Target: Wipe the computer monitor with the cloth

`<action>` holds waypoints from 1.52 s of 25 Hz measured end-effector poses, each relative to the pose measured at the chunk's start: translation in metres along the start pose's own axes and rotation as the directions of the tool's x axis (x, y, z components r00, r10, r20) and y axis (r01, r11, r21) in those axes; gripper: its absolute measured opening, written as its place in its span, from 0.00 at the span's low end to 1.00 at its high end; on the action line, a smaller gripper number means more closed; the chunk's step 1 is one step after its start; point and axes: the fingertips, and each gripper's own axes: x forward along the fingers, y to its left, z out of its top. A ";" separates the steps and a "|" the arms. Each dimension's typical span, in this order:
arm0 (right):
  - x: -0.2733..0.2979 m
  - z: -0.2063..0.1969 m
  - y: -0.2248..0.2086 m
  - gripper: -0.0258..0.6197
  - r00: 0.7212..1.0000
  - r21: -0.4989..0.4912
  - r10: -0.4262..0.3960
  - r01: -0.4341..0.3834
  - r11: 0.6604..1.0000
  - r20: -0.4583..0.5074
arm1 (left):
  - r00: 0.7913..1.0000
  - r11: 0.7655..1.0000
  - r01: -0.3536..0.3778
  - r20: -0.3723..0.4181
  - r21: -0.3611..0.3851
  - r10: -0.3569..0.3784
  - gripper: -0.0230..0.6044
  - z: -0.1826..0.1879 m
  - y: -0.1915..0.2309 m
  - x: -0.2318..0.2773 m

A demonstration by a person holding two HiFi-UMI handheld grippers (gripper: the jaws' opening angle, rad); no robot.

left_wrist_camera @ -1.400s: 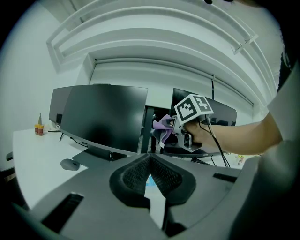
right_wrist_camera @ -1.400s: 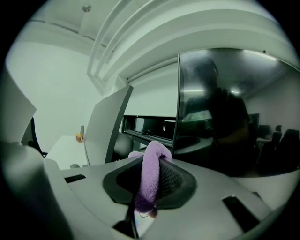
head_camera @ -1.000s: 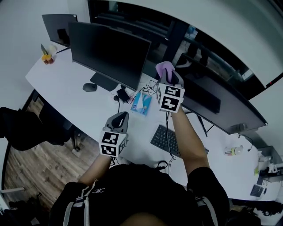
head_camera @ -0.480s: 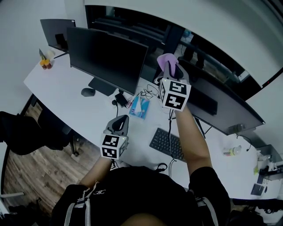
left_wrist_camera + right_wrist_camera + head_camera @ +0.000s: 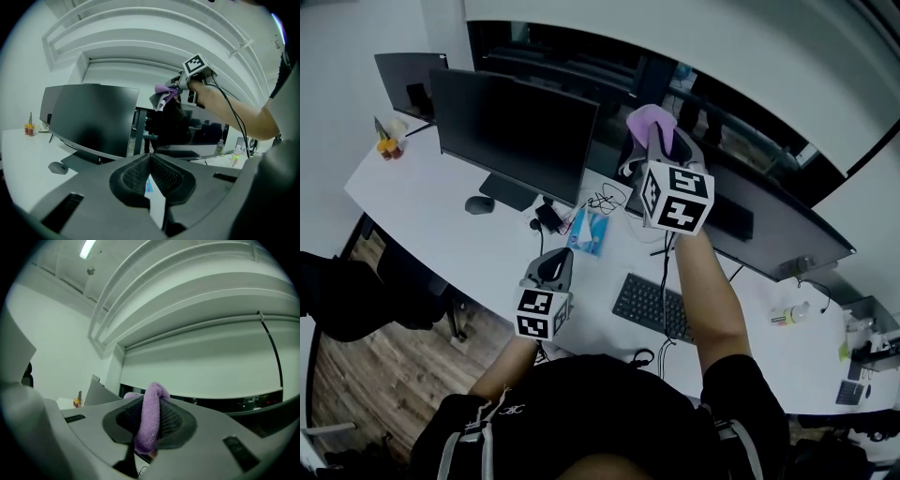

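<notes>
Jaws on right gripper point(image 5: 654, 141) pinch purple cloth point(image 5: 647, 120), held high at 12 o'clock near wide monitor point(image 5: 769, 230) left end. Left gripper point(image 5: 551, 266) jaws closed, empty, 7 o'clock. Best press cloth flat, sweep evenly.

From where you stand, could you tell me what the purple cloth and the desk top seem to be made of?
The cloth looks like soft microfibre or terry: a fuzzy, matte purple pile shows where the right gripper clamps it. The desk top: plain, even white, no grain, probably laminate.
</notes>
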 end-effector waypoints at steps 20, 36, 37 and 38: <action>-0.069 0.014 -0.117 0.17 0.988 0.085 -0.151 0.151 0.985 0.003 | 0.989 0.989 0.145 -0.028 0.032 -0.144 0.06 0.001 -0.089 0.036; -0.146 0.001 -0.237 0.17 0.959 0.067 -0.280 0.282 0.957 -0.041 | 0.960 0.958 0.279 -0.044 0.071 -0.276 0.06 0.004 -0.203 0.071; -0.151 0.000 -0.244 0.17 0.956 0.067 -0.290 0.292 0.954 -0.044 | 0.958 0.956 0.285 -0.046 0.073 -0.282 0.06 0.003 -0.209 0.072; -0.156 0.000 -0.252 0.17 0.953 0.067 -0.300 0.303 0.951 -0.047 | 0.956 0.954 0.291 -0.048 0.075 -0.288 0.06 0.003 -0.215 0.072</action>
